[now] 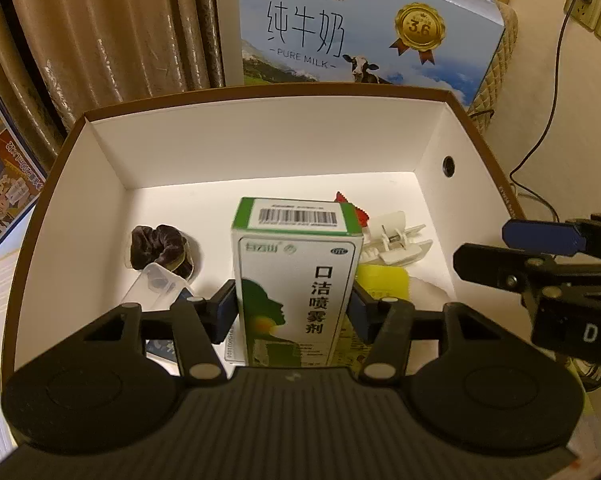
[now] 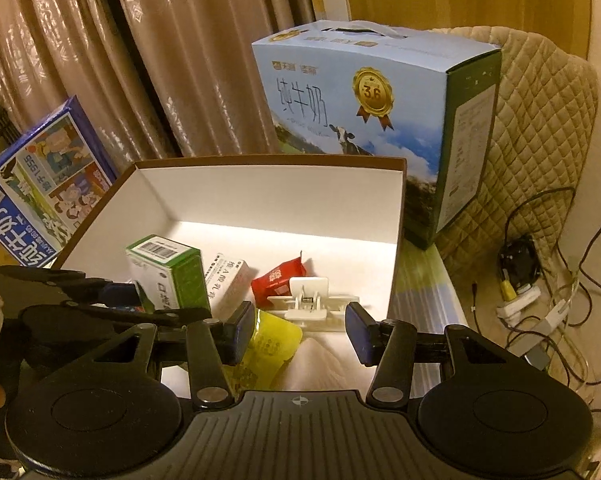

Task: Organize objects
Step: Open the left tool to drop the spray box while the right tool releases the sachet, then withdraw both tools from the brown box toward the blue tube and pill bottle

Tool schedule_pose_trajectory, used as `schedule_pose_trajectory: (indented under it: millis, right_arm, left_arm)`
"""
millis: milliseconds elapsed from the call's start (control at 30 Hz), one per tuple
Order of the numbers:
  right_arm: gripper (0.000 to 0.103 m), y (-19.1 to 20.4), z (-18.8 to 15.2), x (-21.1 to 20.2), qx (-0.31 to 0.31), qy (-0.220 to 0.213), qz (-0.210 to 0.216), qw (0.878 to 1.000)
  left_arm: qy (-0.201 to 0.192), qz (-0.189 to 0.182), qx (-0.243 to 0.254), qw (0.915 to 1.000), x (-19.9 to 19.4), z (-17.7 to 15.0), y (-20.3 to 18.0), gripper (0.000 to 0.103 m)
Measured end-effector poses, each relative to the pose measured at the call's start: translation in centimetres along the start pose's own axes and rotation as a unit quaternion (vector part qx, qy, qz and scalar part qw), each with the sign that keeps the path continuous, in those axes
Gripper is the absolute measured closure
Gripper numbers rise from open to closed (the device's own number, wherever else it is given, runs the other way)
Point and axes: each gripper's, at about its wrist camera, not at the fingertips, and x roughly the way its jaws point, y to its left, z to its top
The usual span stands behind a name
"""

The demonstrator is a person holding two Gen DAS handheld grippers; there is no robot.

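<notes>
Inside a white-lined box (image 1: 268,140), the left claw (image 1: 296,312) clamps an upright green-and-white spray carton (image 1: 296,276) between its blue pads. The right claw (image 2: 300,332) hangs half-open and empty, with a white clip (image 2: 308,300) just beyond its tips and a yellow packet (image 2: 268,344) beneath.

Being counted in the open box (image 1: 112,156): two cartons (image 2: 172,270), one scrunchie (image 1: 160,246), one white clip (image 1: 396,240), one red packet (image 2: 278,280), one yellow packet (image 2: 268,344). Two milk cases (image 2: 360,120) are standing behind.
</notes>
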Motion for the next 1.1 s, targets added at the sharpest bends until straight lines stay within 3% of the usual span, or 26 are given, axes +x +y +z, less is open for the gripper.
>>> schedule_pose_trajectory:
  millis: [67, 267, 433, 667, 1100]
  right_arm:
    - [0.055, 0.0, -0.1, -0.6, 0.004, -0.003, 0.004, 1.000]
    - [0.055, -0.2, -0.2, -2.4, 0.017, -0.015, 0.013, 1.000]
    - [0.054, -0.1, -0.8, -4.2, 0.029, -0.017, 0.028, 0.999]
    - [0.053, 0.7, -2.5, -6.3, 0.036, -0.011, 0.043, 0.998]
    - [0.044, 3.4, -5.3, -11.3, 0.035, -0.014, 0.059, 0.998]
  left_arm:
    - [-0.006, 0.001, 0.000, 1.0000, -0.4, 0.0, 0.0, 0.037]
    - [-0.026, -0.002, -0.001, 0.9997, -2.5, 0.0, 0.3, 0.026]
    - [-0.040, 0.003, -0.012, 0.9991, -5.2, -0.9, 1.3, 0.022]
    - [-0.040, 0.042, -0.024, 0.9980, -9.7, -3.1, 2.2, 0.017]
    - [-0.059, 0.042, -0.055, 0.9959, -17.5, -8.7, 2.5, 0.012]
